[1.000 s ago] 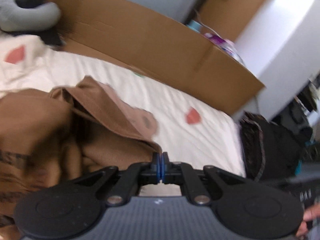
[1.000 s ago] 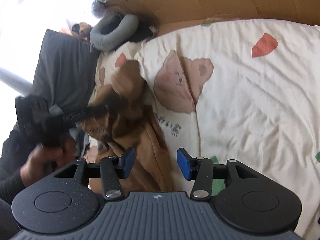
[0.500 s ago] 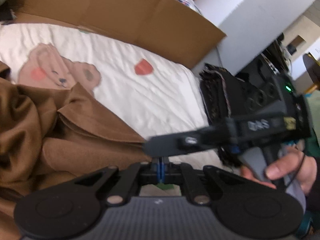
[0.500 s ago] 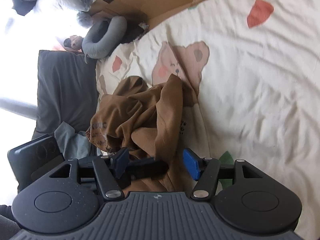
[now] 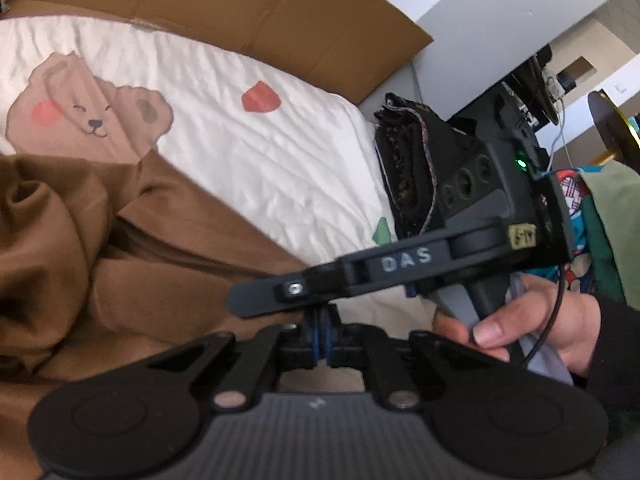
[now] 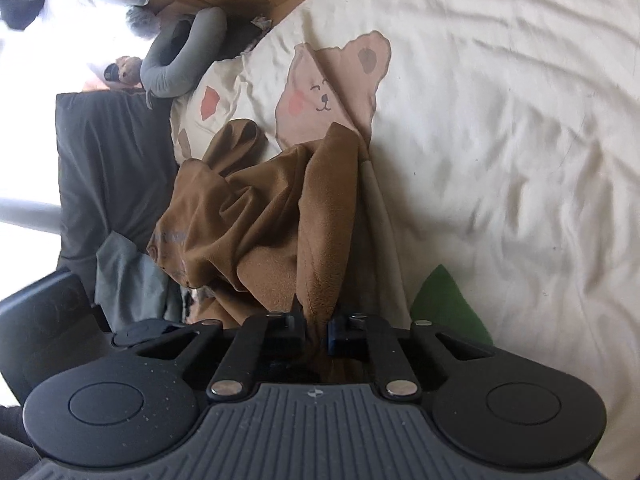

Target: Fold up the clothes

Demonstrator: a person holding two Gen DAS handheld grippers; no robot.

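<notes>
Right hand-held gripper (image 6: 317, 330) had just closed onto a near fold of the crumpled brown garment (image 6: 256, 216) on the bed (image 6: 500, 140), likely to spread it; left hand-held gripper (image 5: 320, 340) was closed, contents unclear.

A white bed sheet (image 6: 500, 140) has a smiling bear picture (image 6: 328, 92) on it, with red (image 5: 260, 98) and green (image 6: 444, 300) shapes near it. A big brown cardboard sheet (image 5: 240, 12) stands along the bed's far edge. A gray curved pillow (image 6: 180, 60) lies at one corner. Dark folded cloth (image 5: 408, 188) sits beside the bed's edge.
</notes>
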